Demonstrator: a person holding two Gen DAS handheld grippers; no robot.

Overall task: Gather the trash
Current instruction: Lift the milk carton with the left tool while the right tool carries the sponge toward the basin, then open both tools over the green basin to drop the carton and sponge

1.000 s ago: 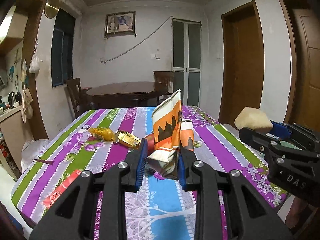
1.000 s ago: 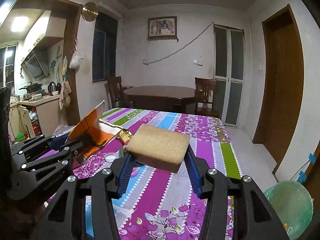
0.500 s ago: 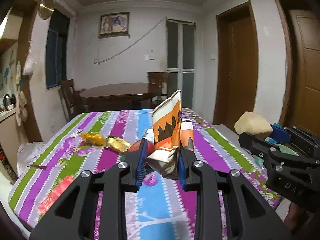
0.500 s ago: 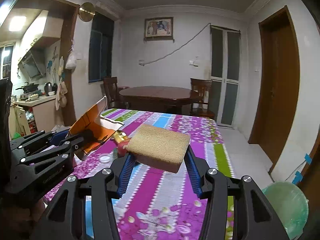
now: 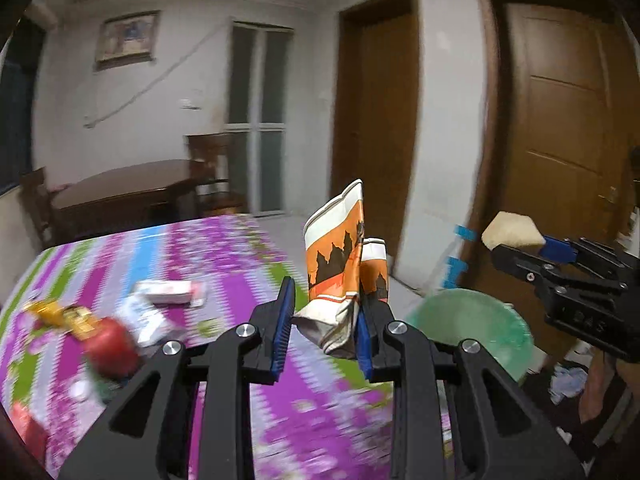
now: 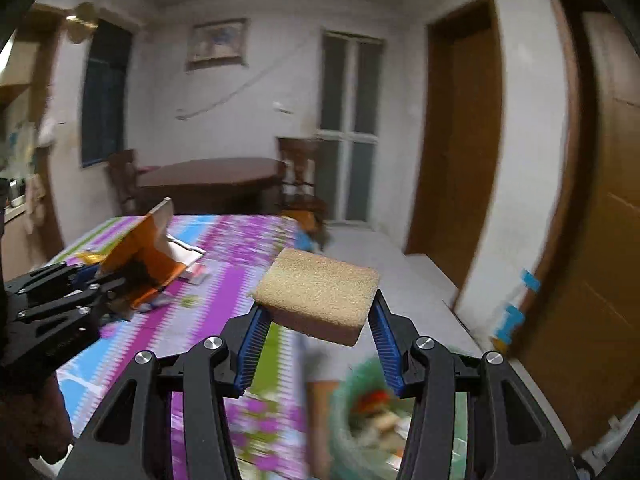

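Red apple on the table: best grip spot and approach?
Take the apple across its widest middle, coming from above with the fingers straddling it. It looks round with no handle or edge, and wrappers crowd its far side, so a side approach would likely snag them.

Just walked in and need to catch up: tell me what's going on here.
A person is clearing trash off the striped table with a pair of tongs in each hand. The left tongs grip a crumpled orange-and-white paper bag; the right tongs hold a tan sponge. Both are out near the green bin on the floor beside the table. An apple and some wrappers remain on the cloth.
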